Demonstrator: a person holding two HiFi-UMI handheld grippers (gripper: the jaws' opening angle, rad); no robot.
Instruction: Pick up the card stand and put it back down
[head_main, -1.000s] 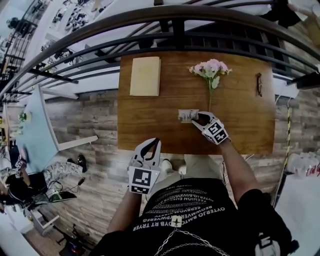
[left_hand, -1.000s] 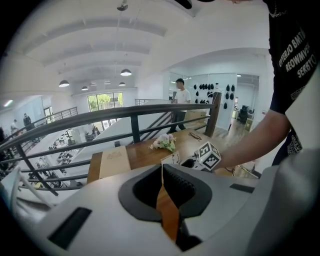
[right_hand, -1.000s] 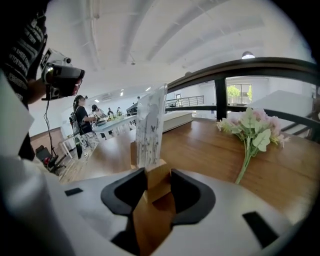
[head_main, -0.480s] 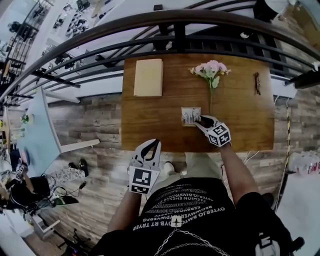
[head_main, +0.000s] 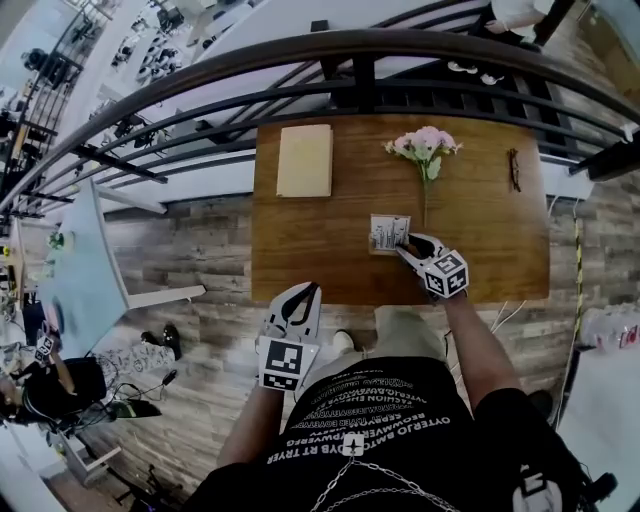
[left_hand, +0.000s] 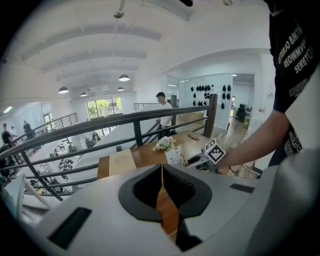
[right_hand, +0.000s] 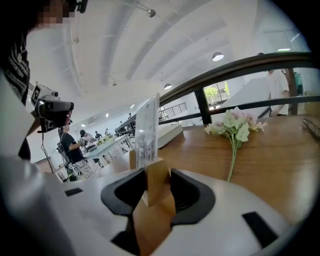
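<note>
Now my right gripper (head_main: 405, 243) has its jaws clamped on the card stand (head_main: 387, 232), near the middle of the table (head_main: 320, 260) and a little toward the near edge. In the right gripper view the stand's wooden base (right_hand: 156, 181) sits squarely between the two dark pads, which press on it from either side. The clear panel (right_hand: 148, 131) rises from the base with a slight lean. From the head view the printed face of the panel is tipped up toward me. I cannot tell whether the base is resting on the wood or is just clear of it.

My left gripper (head_main: 303, 294) has its jaws closed with nothing between them. In its own view only a thin slit shows between the pads (left_hand: 176, 186). It hangs off the near edge of the table, over the wooden floor (head_main: 200, 260) and well apart from the stand, pointing toward the table.

Pink flowers (head_main: 424, 145) lie on the far side of the table, their stem running back toward me and ending just beside the stand's right side. A pale book (head_main: 305, 160) lies flat at the far left corner, and a dark pair of glasses (head_main: 515, 168) lies near the far right edge. A dark railing (head_main: 350, 55) curves past beyond the table.
</note>
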